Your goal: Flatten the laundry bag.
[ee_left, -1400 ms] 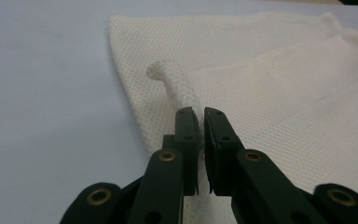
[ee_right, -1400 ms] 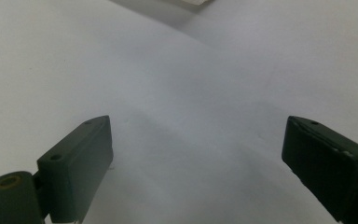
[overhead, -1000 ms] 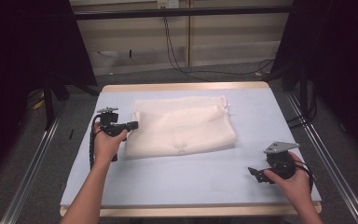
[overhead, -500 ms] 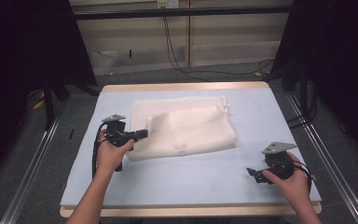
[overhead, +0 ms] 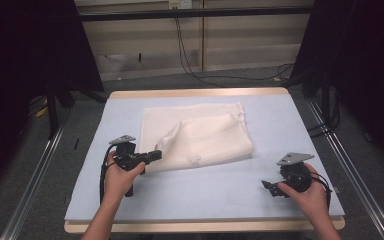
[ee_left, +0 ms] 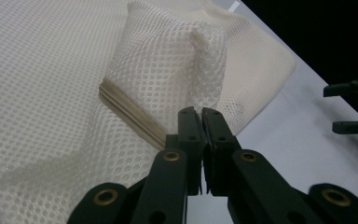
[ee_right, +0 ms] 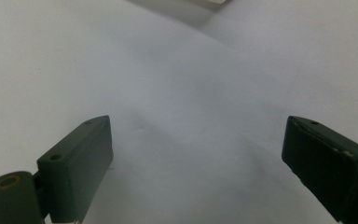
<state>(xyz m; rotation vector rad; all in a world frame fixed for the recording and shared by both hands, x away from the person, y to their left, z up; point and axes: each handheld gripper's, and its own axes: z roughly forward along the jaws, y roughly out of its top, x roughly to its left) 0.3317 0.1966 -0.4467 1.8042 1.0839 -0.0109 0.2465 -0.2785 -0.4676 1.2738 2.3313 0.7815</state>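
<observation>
now left gripper (overhead: 156, 154) has jaws pressed together on the near left corner of the mesh bag (overhead: 200, 137), pinching the fabric (ee_left: 168, 70) so a fold lifts off the rest of the bag. cream zipper band (ee_left: 130, 114) runs just beside the jaws. bag lies flat on the blue mat (overhead: 280, 125), mid table. right gripper (overhead: 270, 187) sits well apart from the bag, near right, jaws wide over bare mat (ee_right: 191, 93), holding nothing.
</observation>
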